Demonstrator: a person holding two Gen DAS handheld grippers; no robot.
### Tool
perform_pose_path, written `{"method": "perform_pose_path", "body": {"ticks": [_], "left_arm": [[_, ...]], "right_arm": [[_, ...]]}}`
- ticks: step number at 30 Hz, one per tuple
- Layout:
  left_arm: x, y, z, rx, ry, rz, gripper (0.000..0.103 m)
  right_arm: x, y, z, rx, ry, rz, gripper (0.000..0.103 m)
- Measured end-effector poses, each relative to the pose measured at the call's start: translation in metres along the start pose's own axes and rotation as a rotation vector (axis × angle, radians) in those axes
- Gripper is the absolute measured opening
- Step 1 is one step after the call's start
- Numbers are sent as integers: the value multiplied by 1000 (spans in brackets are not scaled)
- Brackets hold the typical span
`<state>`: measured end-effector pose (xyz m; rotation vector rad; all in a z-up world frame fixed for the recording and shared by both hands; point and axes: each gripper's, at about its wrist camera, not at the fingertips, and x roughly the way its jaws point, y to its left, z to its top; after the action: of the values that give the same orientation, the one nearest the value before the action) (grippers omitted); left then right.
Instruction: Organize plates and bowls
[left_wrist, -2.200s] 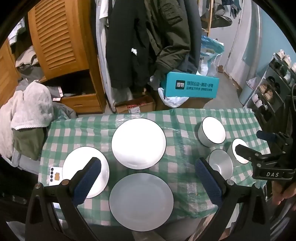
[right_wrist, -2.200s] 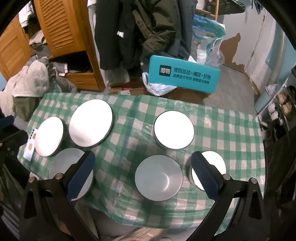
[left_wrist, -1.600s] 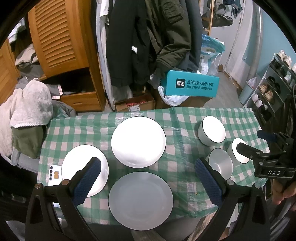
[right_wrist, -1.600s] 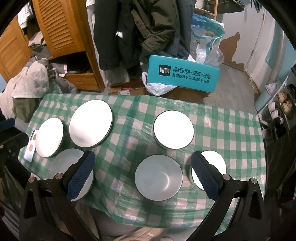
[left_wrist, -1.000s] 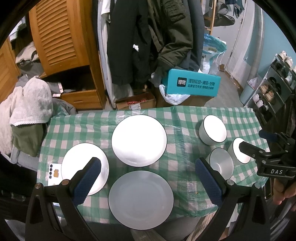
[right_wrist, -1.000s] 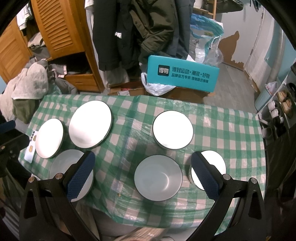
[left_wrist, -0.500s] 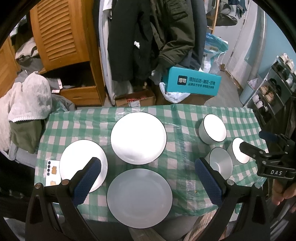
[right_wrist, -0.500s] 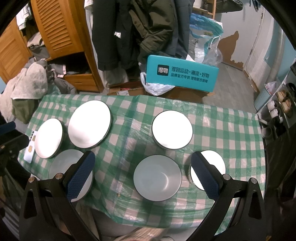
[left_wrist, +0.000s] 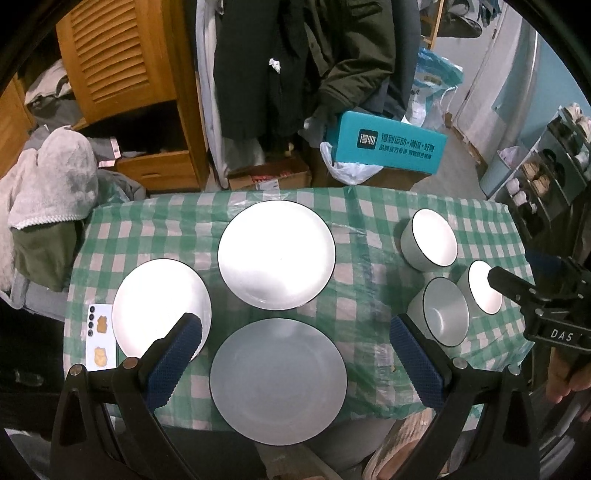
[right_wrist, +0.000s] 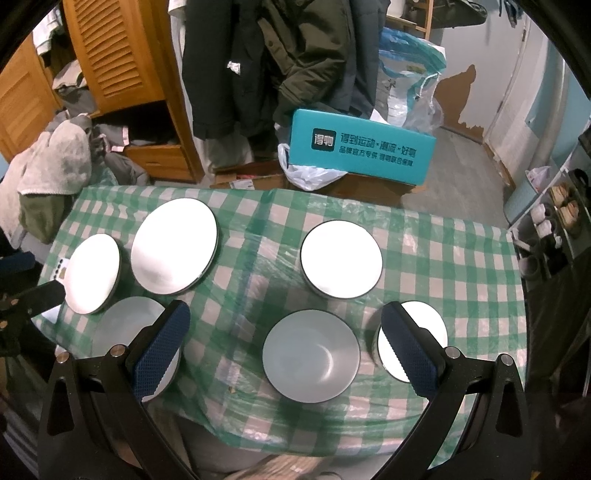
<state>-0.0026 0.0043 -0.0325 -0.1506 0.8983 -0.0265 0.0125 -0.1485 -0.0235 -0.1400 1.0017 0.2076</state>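
Both grippers, left gripper (left_wrist: 295, 354) and right gripper (right_wrist: 286, 343), hang wide open, empty. We judge plates (left_wrist: 276, 254) and bowls (right_wrist: 311, 356) rigid, slick, breakable; pinch at rims.

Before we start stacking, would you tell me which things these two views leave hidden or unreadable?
- Right wrist view: the near-left plate is partly behind the right tool's finger.
- Right wrist view: the rightmost bowl is half covered by the other finger.
- Left wrist view: the small card beside the left plate; its print is too small to read.
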Motion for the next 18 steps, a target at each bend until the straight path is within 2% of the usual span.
{"method": "perform_pose_path", "body": {"ticks": [6, 14, 18], "left_arm": [[3, 6, 0, 15, 37, 15, 103], [6, 16, -2, 25, 16, 50, 103], [18, 26, -7, 19, 47, 78, 103]], "right_arm": [[1, 2, 9, -7, 1, -14, 102], [5, 11, 10, -31, 5, -18, 102], [9, 19, 13, -52, 11, -21, 102]]}}
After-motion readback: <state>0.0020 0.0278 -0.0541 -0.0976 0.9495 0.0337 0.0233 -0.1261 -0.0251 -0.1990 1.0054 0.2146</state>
